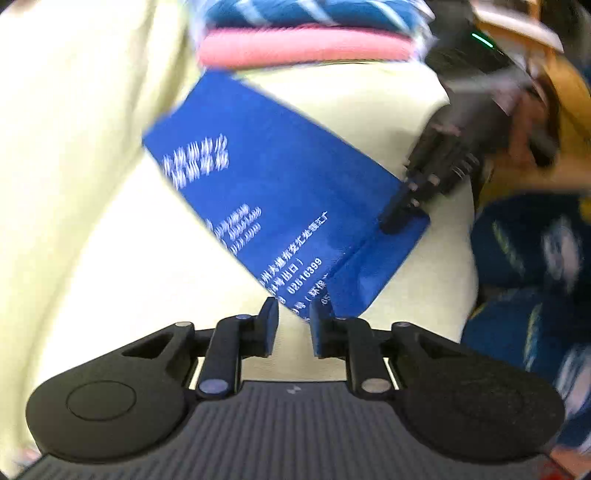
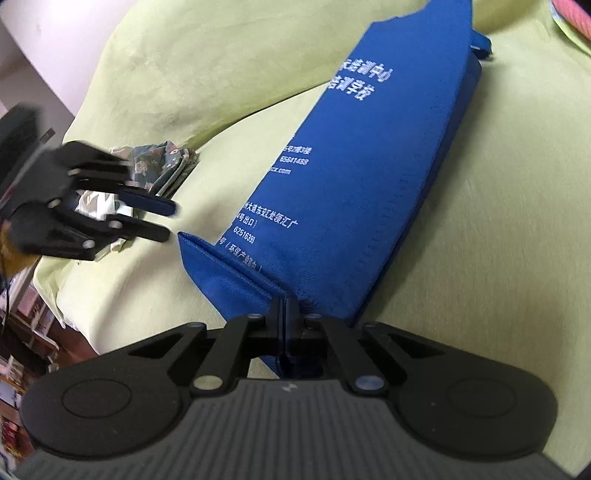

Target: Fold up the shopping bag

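**One blue bag, pinched at its bottom edge**

You have one blue shopping bag [image 2: 354,177] lying flat and long on the pale green cover [image 2: 498,221], white print facing up. In your right wrist view it stretches straight away from the jaws, its one visible strap loop [image 2: 482,46] at the far end. Your right gripper [image 2: 285,306] is clenched on the bag's near, stitched bottom edge, both pads pressed together with the blue fabric caught between them.

Your left gripper [image 1: 293,319] holds nothing: its two fingers stand a narrow gap apart, and the bag's near corner lies just beyond the fingertips, not between them. From the right wrist view that same gripper floats off to the left of the bag, tilted downward and clear of the fabric.

Beyond the bag, past the far end from your left jaws, sits one stack of folded textiles [image 1: 306,33], pink under blue-striped. One small bundle of patterned cloth [image 2: 162,166] lies behind your left gripper.
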